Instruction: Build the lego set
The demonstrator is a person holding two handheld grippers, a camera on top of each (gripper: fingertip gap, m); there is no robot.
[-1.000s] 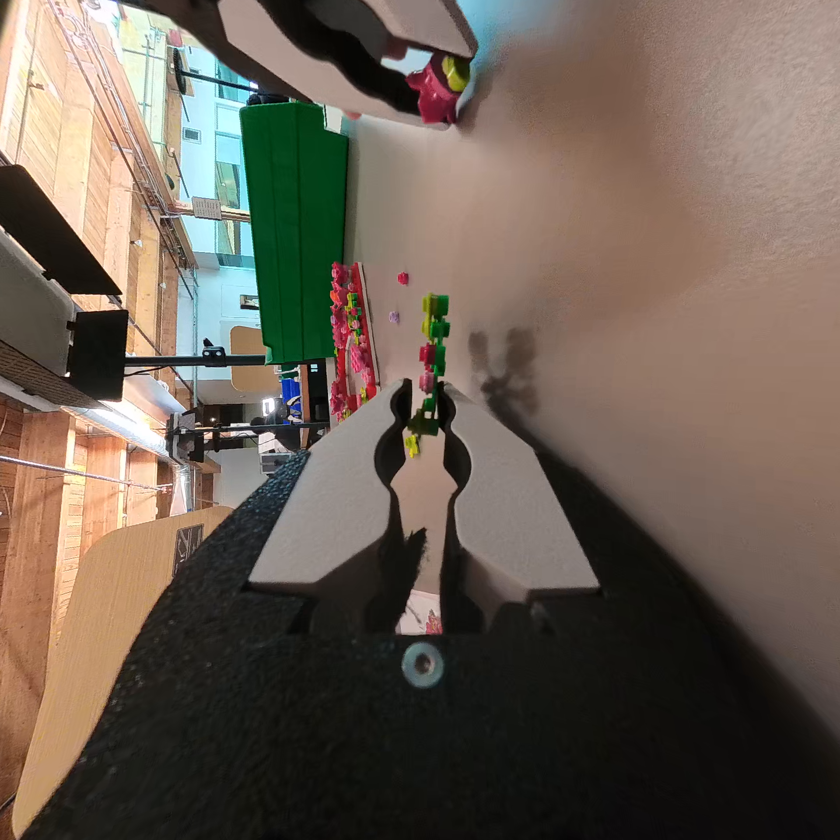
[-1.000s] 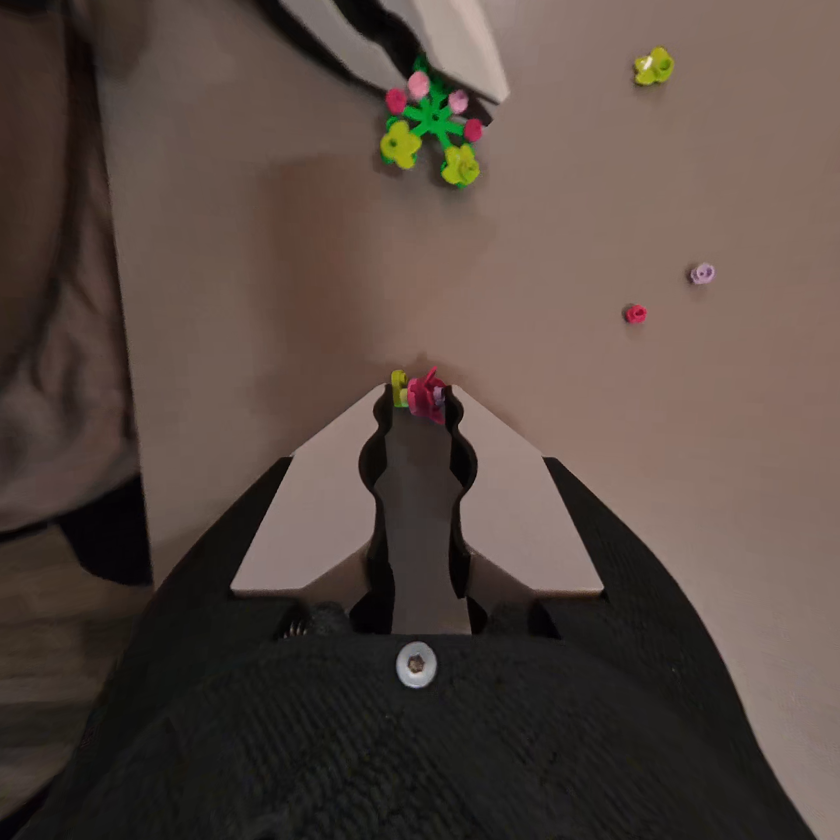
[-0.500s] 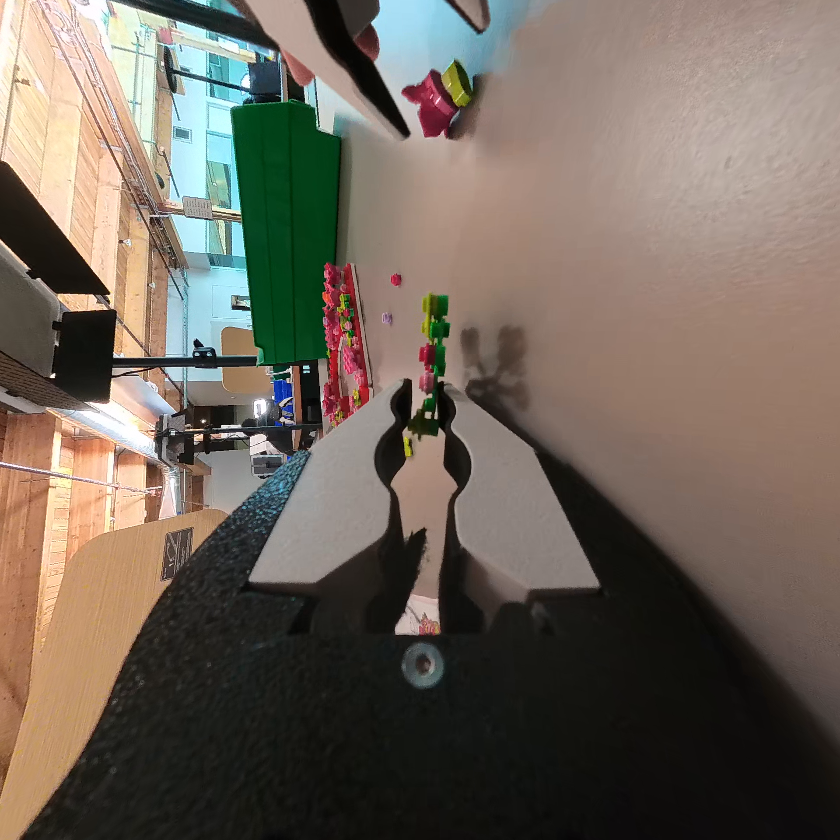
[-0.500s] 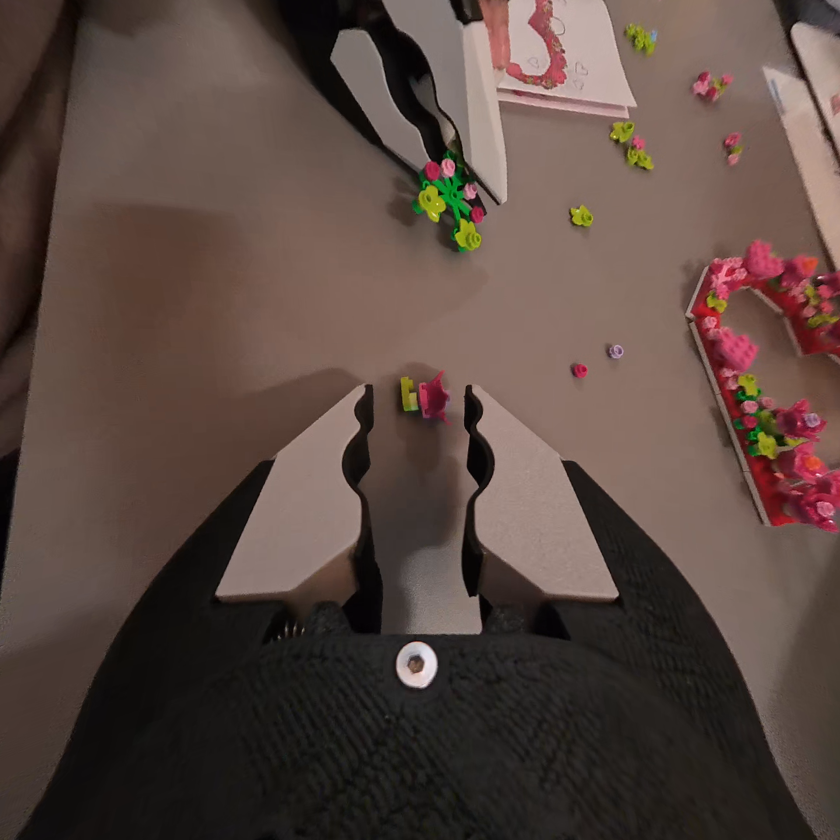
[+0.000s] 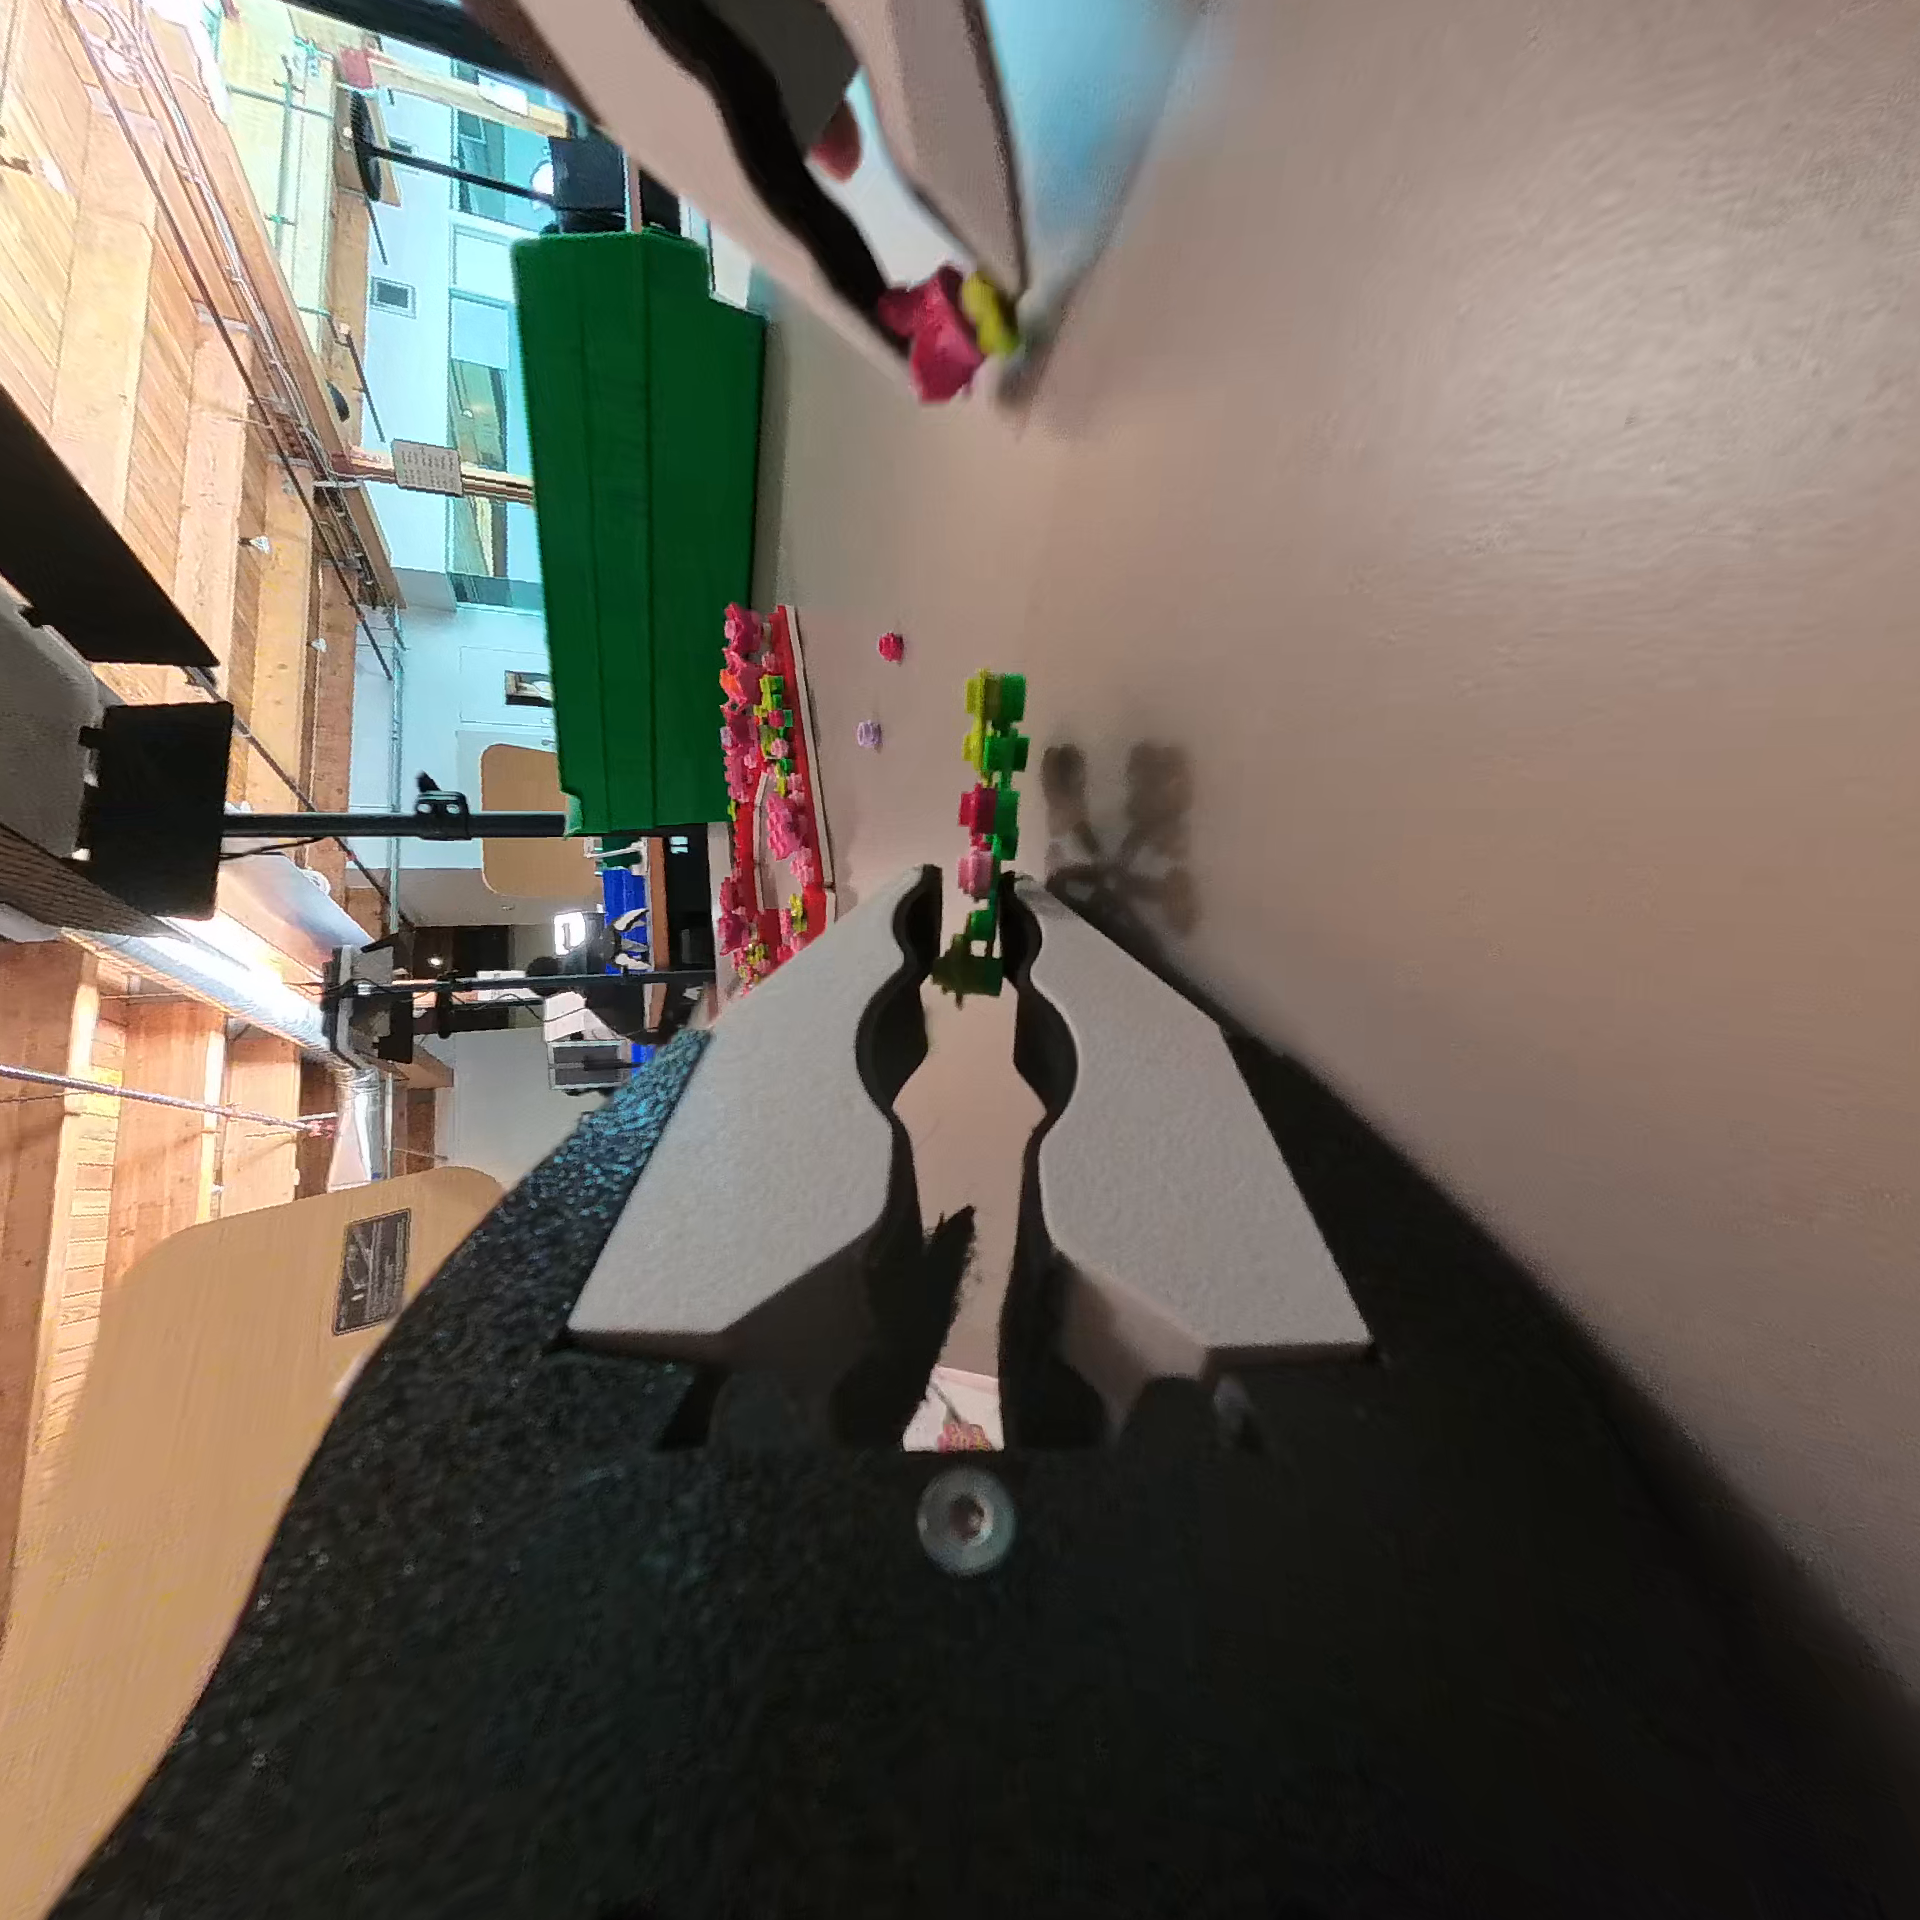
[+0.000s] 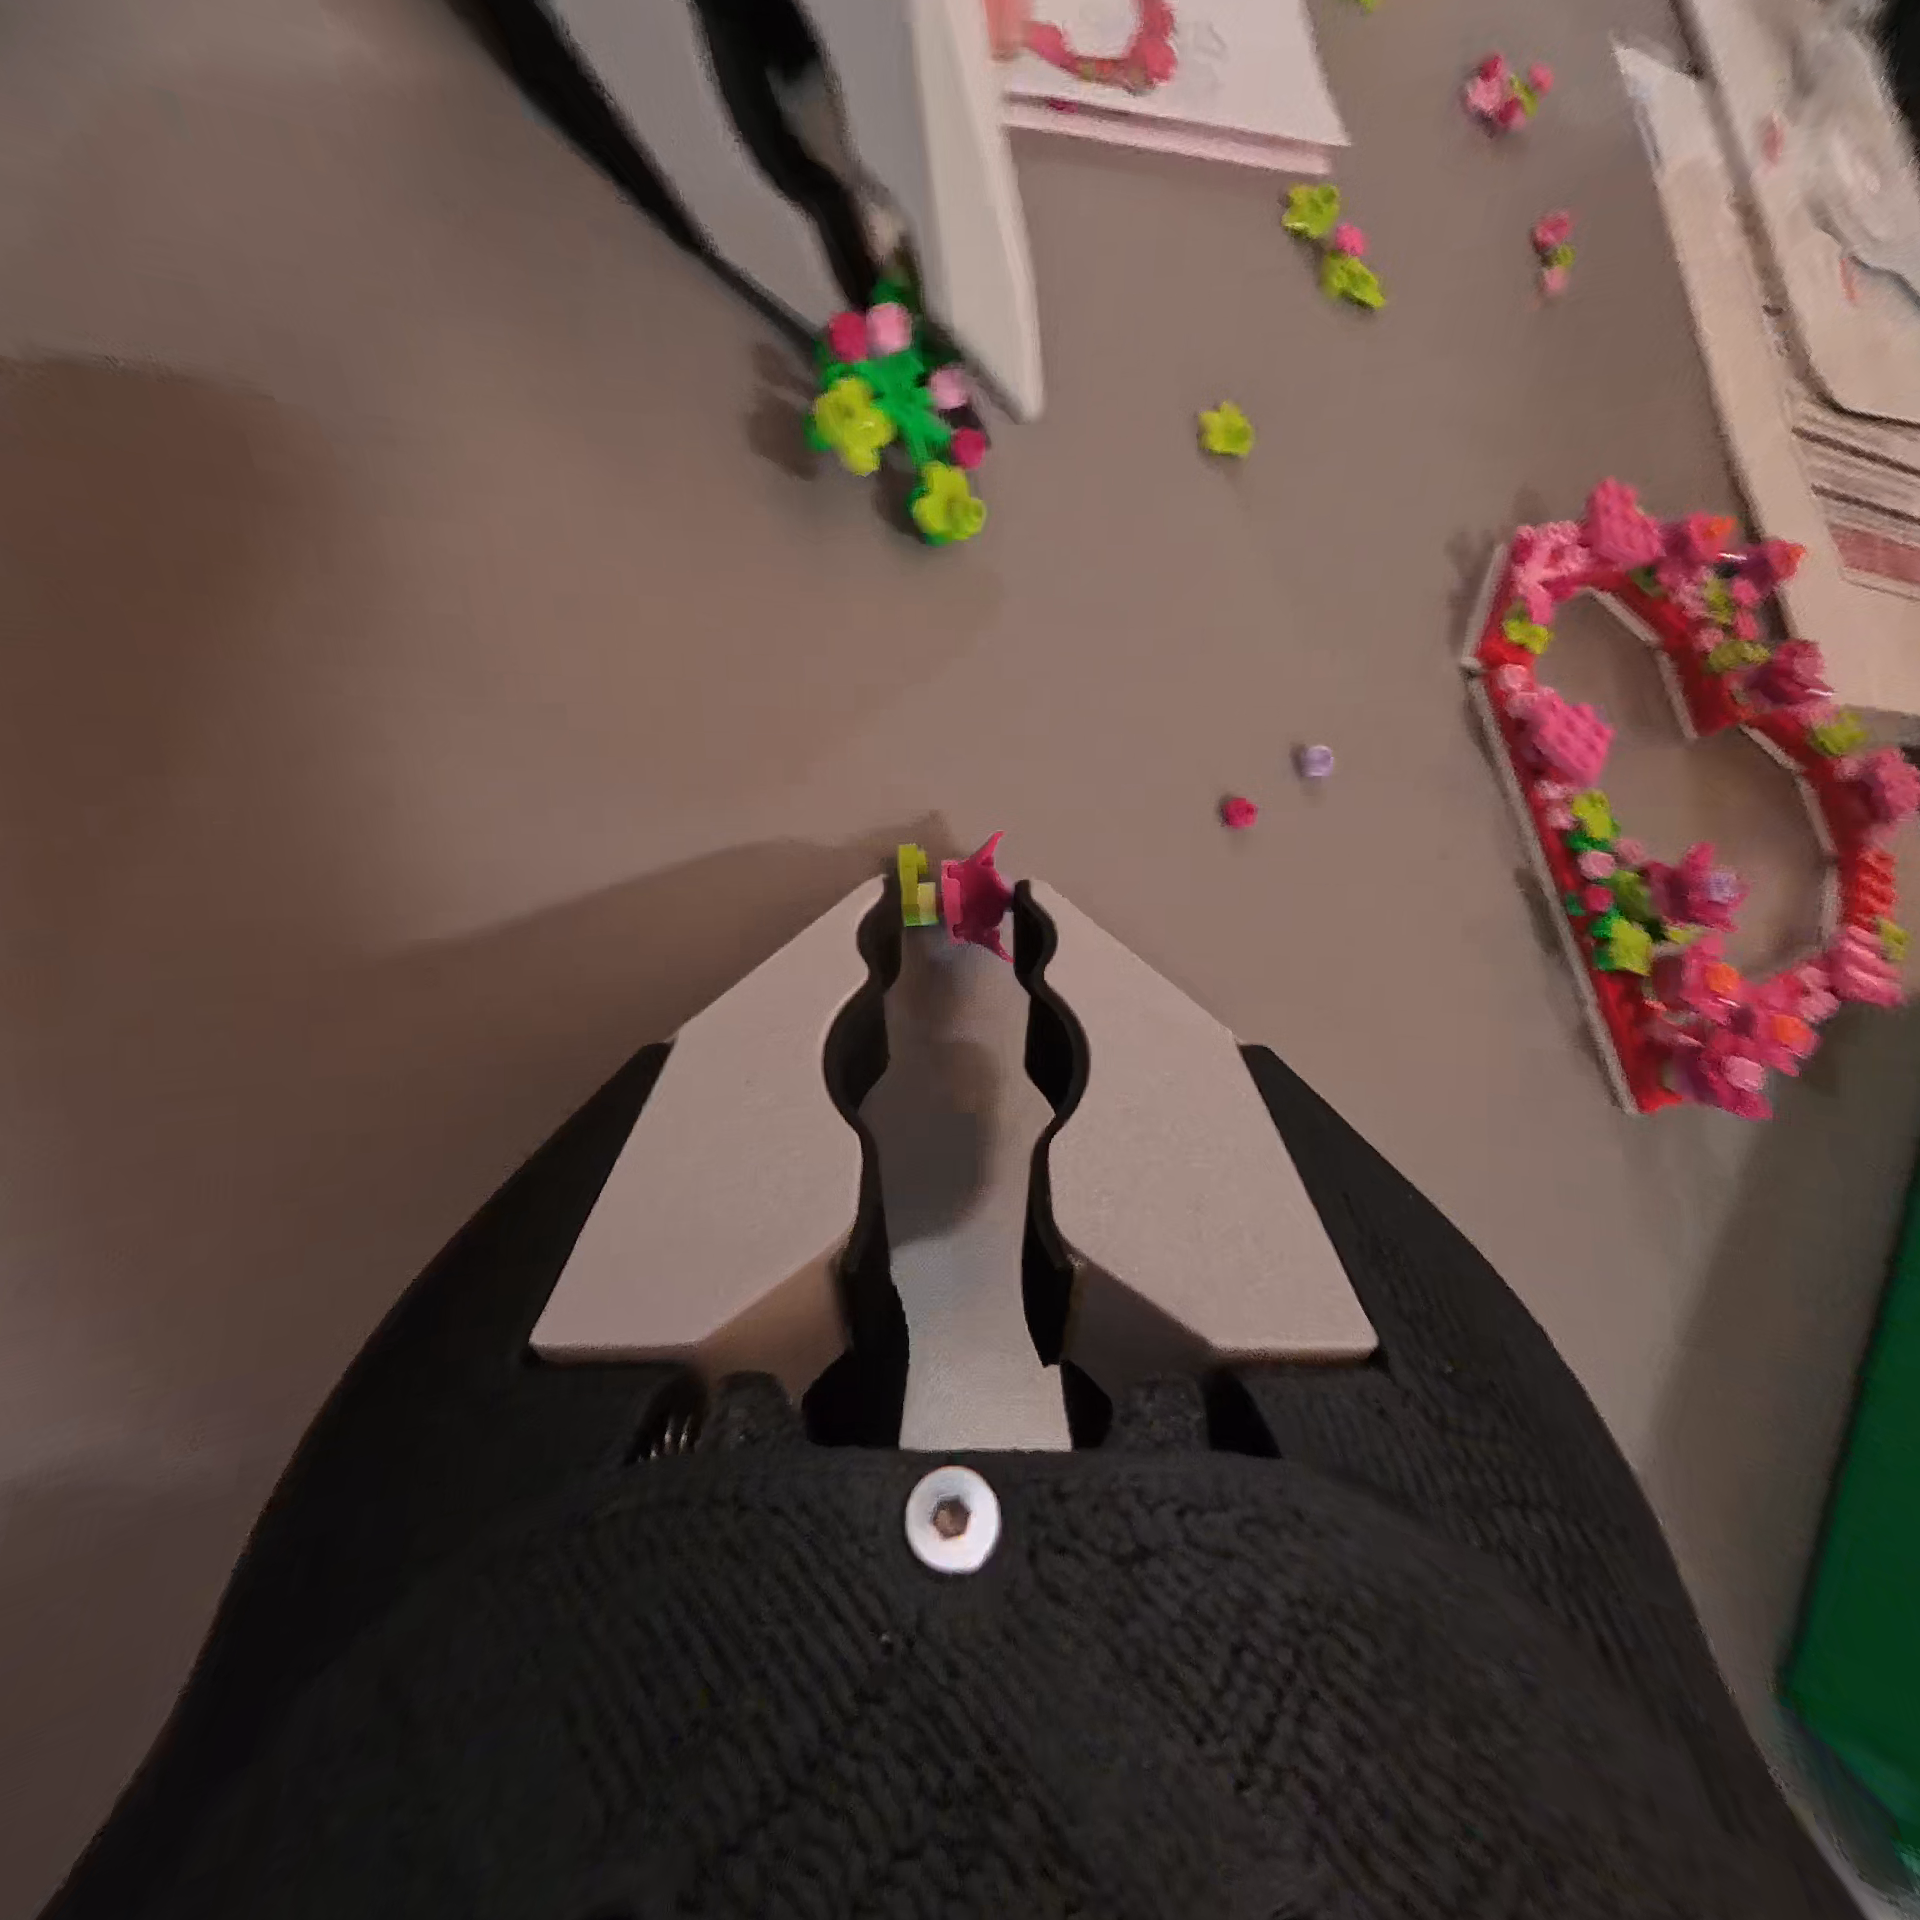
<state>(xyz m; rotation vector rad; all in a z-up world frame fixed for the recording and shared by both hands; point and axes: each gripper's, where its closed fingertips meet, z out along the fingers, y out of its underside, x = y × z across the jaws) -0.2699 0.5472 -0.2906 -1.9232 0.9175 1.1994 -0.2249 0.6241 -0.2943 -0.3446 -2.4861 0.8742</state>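
Two grippers work over the grey counter, each with its jaws pinching a small flower piece. The left gripper clamps the stem of a green sprig dotted with pink and yellow-green blossoms; the sprig runs straight out from the jaws along their line, just above the counter. The right gripper grips a magenta flower joined to a yellow-green piece, nipped right at the tips. In the right wrist view the sprig lies ahead and slightly left of the right gripper's jaws, with open counter between them, so the flower probably has to travel forward to meet it. Towards the counter's right side sits a red heart frame crowded with pink blooms, and between it and the grippers lie a loose red stud and a lilac stud. A yellow-green blossom lies farther off.
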